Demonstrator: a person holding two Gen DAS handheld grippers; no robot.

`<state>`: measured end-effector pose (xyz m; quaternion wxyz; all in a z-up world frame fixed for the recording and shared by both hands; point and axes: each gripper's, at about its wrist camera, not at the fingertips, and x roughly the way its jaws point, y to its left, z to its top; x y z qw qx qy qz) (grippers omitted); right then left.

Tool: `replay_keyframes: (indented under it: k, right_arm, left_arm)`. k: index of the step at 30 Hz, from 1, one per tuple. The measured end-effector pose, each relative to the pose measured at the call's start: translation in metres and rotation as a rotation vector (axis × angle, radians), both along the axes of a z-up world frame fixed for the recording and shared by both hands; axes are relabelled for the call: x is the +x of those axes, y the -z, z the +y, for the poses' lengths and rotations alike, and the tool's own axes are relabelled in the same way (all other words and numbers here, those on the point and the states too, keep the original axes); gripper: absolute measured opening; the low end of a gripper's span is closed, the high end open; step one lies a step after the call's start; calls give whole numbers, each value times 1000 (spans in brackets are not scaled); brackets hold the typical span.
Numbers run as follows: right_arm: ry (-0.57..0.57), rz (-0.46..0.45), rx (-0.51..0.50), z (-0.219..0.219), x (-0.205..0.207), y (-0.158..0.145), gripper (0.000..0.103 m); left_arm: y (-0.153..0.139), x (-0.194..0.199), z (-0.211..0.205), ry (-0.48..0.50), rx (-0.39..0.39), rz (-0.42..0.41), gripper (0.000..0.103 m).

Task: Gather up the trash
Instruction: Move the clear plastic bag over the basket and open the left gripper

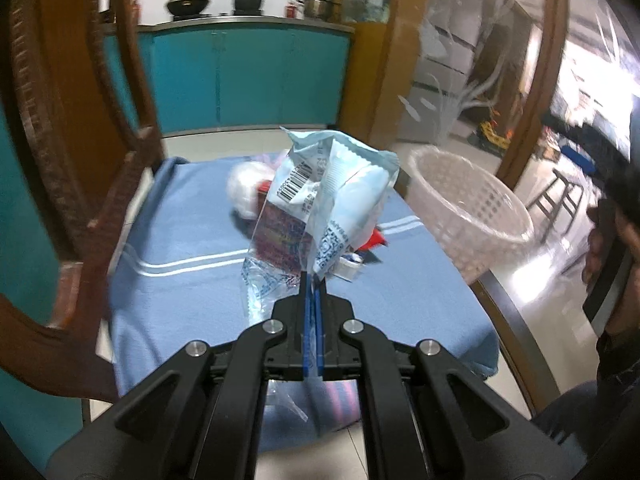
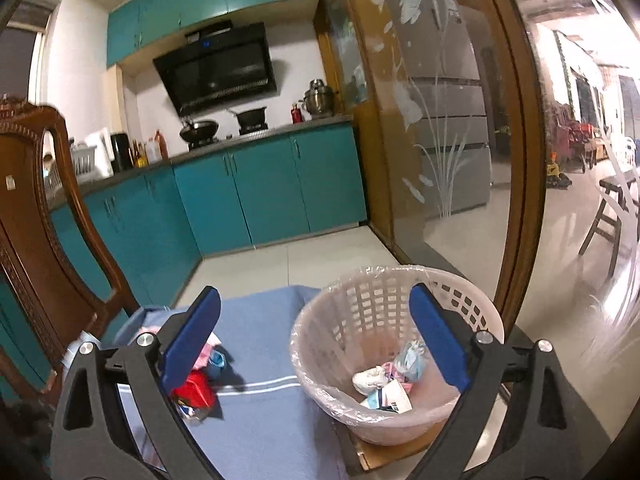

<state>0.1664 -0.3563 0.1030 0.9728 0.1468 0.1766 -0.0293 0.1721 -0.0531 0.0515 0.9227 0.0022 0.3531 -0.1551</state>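
Note:
My left gripper is shut on a pale blue and clear snack wrapper, which stands up above the blue cloth. Behind it lie a white crumpled wad and a red scrap. The white lattice basket stands to the right. In the right wrist view my right gripper is open and empty above the basket, which holds several crumpled wrappers. A red wrapper and other scraps lie on the cloth to its left.
A carved wooden chair stands at the table's left side. Teal kitchen cabinets are behind. A glass partition with a wooden frame runs along the right. A person is at the far right edge.

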Motion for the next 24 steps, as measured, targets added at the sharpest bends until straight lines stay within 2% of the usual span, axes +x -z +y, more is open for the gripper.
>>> replay_keyframes:
  k: [4,12,16,19,20,22,24]
  right_arm:
    - [33,-31,29,-14,-7,-3,93]
    - [177,-47,135,-64,-13,5,93]
    - [226,-55,163,-83,-20,8,93]
    - [227,-53,162,-87,-22,9,93]
    - [227,-52,161,-88,-22,10,93]
    - [222,-46,162,-88,-21,11,93]
    - [220,-47,166,-86,-20,11,93]
  left_arm:
    - [-2,4,-52,76,50,-25,3]
    - [-9,59,-209,251,21,7,3]
    - [5,90,-256,265,46,54,4]
    - [10,98,-265,259,36,73,9]
    - [10,97,-268,261,41,62,14]
    - [10,98,-270,268,45,49,31]
    - [9,98,-266,239,64,19,85]
